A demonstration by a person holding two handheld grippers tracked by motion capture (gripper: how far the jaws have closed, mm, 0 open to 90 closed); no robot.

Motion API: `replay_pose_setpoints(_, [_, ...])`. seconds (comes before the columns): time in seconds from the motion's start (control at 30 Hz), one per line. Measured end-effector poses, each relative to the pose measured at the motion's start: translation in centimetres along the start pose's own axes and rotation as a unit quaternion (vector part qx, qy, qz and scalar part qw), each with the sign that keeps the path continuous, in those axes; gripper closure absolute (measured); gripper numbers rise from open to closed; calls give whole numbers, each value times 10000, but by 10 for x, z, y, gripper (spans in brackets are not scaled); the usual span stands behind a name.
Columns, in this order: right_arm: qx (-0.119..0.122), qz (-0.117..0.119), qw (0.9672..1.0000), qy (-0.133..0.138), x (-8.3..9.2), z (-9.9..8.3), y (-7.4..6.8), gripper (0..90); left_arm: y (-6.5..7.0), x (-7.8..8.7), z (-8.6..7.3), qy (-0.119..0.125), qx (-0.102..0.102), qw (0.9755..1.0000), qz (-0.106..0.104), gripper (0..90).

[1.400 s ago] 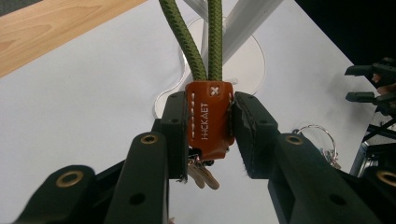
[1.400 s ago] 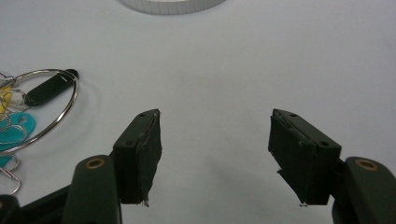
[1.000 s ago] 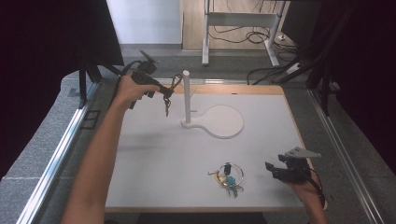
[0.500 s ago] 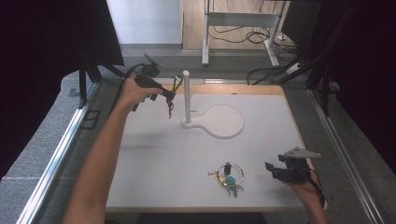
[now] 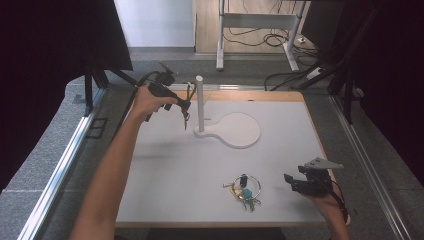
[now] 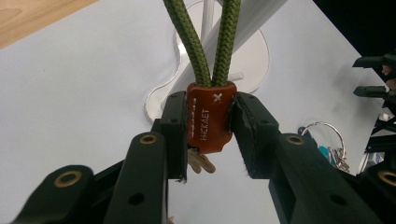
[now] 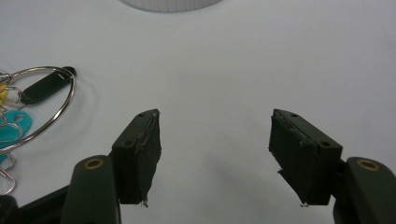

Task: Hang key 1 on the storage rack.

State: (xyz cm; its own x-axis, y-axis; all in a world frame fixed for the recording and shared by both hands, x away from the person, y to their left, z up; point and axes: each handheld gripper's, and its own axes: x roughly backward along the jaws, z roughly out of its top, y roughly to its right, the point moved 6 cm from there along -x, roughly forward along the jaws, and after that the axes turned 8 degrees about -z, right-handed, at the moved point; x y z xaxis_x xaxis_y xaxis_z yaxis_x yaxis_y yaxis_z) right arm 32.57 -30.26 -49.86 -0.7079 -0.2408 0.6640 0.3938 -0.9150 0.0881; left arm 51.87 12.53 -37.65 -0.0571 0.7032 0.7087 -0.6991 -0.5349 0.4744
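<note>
The keys under the orange leather tab [image 6: 209, 116] are mostly hidden behind the jaws in the left gripper view, and the green cord [image 6: 210, 42] runs off the top edge, so where it loops cannot be told there. That view shows the left hand-held gripper [image 6: 208, 126] clamped on the tab, both pads pressing its sides. In the high view the left hand-held gripper [image 5: 182, 104] is a small dark shape in the air at about 11 o'clock on the white counter [image 5: 165, 175], just beside the white post [image 5: 200, 102], nearer to it than a second ago. The right hand-held gripper [image 7: 215, 156] stands wide apart over bare counter, gripping nothing, at about 4 o'clock, with the key ring [image 5: 245, 187] near it.
</note>
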Motion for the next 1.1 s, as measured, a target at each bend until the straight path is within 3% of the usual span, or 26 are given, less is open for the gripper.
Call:
replay_pose_setpoints(0.2, [5,-9,10000,12,1,0,0,336,2,-1,-3,6,-158,9997,199,601])
replay_pose_setpoints(0.5, [0,-39,10000,61,3,2,0,334,21,9,-15,117,-461,9980,411,549])
replay_pose_setpoints(0.67, [1,-41,10000,83,5,3,0,334,33,15,-26,122,-720,9965,409,542])
replay_pose_setpoints(0.9, [41,-33,9999,93,5,5,-3,335,54,20,-48,233,-934,9947,348,530])
replay_pose_setpoints(1.1, [133,-5,9998,113,5,7,-9,334,63,19,-76,299,-1062,9931,396,507])
